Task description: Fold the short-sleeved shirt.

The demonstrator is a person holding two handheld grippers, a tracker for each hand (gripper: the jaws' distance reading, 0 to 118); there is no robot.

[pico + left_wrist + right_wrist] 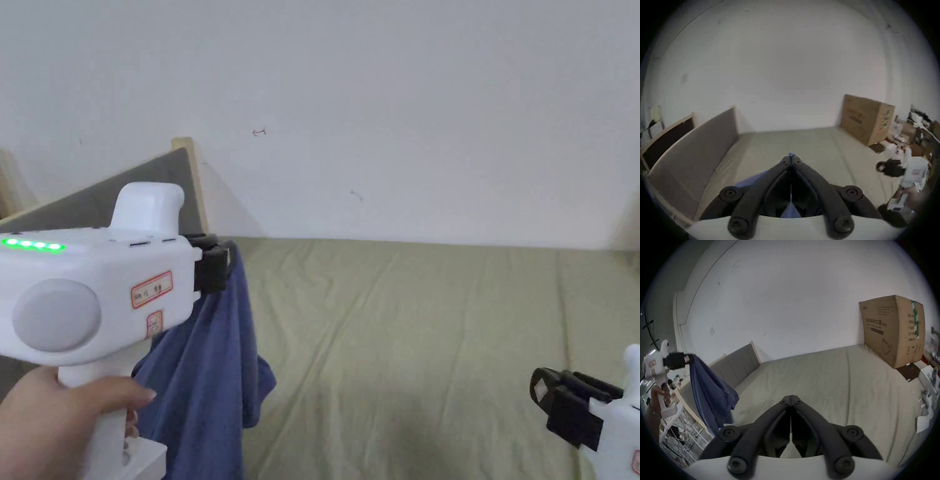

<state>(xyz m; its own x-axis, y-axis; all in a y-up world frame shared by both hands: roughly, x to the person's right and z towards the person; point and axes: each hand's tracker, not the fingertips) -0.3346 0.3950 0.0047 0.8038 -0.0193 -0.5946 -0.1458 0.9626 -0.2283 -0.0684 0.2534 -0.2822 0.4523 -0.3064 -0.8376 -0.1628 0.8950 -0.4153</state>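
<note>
One corner of the shirt (206,369) is pinched in our left gripper (220,265), jaws closed on the cloth, which hangs below them. Our right gripper (791,396) is closed and empty, well apart; we should open it and catch the matching corner before spreading the shirt on the sheet (425,350).

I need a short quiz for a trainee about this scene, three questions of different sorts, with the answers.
1. True or false: the blue shirt lies flat on the green sheet.
2. Which gripper holds the shirt? A. left gripper B. right gripper C. both
3. Fill in: in the right gripper view, a cardboard ____ stands at the wall on the far right of the sheet.

Key:
1. False. The shirt hangs in the air from one gripper.
2. A. The right gripper is shut with nothing between its jaws.
3. box
</note>
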